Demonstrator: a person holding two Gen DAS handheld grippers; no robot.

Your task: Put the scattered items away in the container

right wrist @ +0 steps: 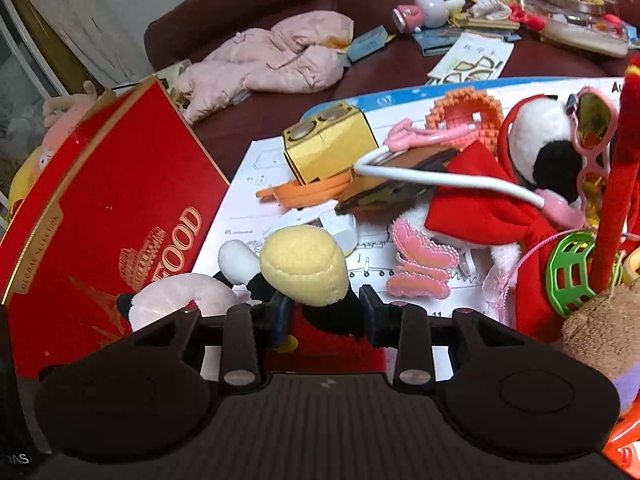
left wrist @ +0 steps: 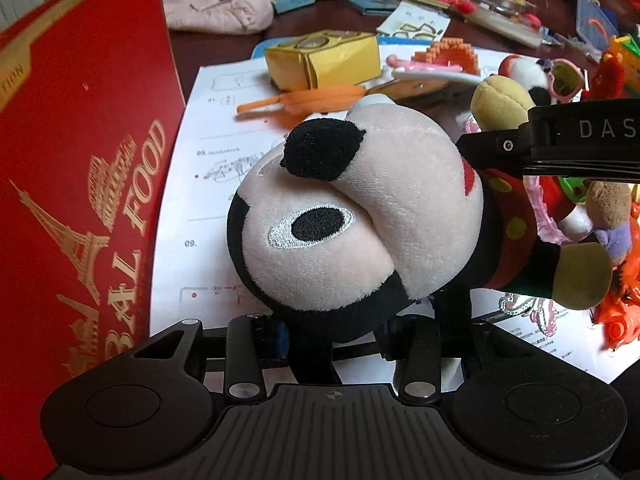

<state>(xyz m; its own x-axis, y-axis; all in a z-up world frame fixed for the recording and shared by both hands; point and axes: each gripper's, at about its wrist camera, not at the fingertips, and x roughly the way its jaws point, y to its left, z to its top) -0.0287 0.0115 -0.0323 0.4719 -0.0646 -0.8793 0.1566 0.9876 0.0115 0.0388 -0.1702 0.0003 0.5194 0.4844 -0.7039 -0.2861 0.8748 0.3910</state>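
A mouse plush toy [left wrist: 320, 232] with a cream face, black nose and red dotted dress fills the left wrist view, lifted above the white instruction sheet [left wrist: 212, 120]. My left gripper [left wrist: 340, 336] is shut on its black ear or head bottom. My right gripper [right wrist: 326, 320] is shut on the same plush toy [right wrist: 304, 268], at the black leg below its yellow shoe. The right gripper's body also shows in the left wrist view [left wrist: 560, 140], at the toy's far side. The red box container [left wrist: 80, 184] stands at the left, also in the right wrist view [right wrist: 104, 208].
Scattered on the sheet: a yellow cardboard camera [right wrist: 328, 148], an orange flat toy [right wrist: 308, 192], a pink butterfly clip [right wrist: 420, 268], a panda plush in red [right wrist: 532, 152], a green lattice ball [right wrist: 572, 276], a brown bear [right wrist: 604, 320]. A pink jacket [right wrist: 272, 64] lies behind on the dark sofa.
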